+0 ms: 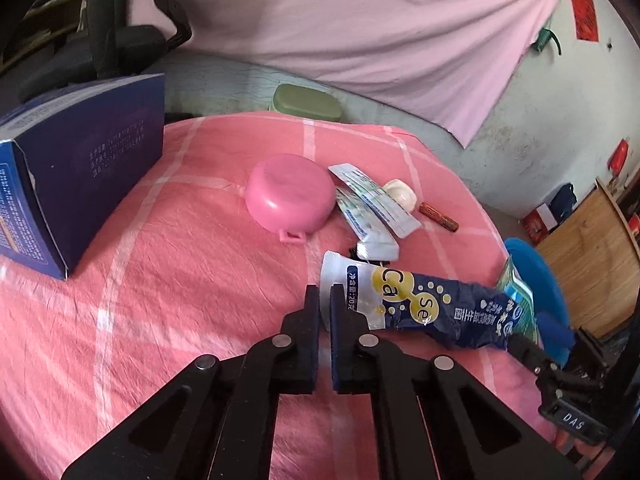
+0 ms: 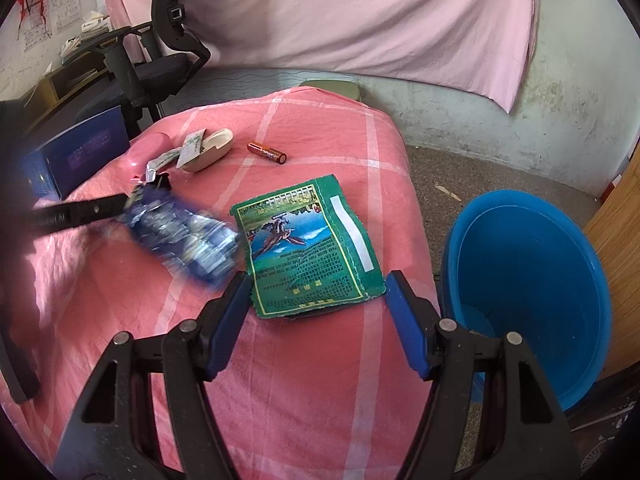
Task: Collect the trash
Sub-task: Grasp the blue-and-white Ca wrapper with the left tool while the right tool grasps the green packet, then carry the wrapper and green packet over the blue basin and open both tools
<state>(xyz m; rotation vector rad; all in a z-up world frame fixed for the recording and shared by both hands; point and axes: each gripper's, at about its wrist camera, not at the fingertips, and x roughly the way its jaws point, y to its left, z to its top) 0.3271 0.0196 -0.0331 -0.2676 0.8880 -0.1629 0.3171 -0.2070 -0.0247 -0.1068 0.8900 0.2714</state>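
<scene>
— While the left gripper stands over the pink checked cloth, what is between its fingers?
— Its two fingers are drawn together on the white end of the blue foil pouch. In the right wrist view the pouch is blurred, with that gripper at its far end.
— And the right gripper?
— Its blue-padded fingers stand wide apart, one on each side of the near edge of the green sachet. Neither pad touches it. The sachet lies flat on the cloth, just beside the pouch.
— Where is the bin?
— A blue bucket stands on the floor at the right of the table, beside the right gripper.
— Other items on the cloth?
— An upturned pink bowl near the middle. Just beside it, white and green sachets overlapping one another, with a small cream cup at their far end. An orange battery lies apart from them. A dark blue box stands at the left edge.
— Beyond the table?
— A black office chair and a pink sheet hung on the wall.
</scene>
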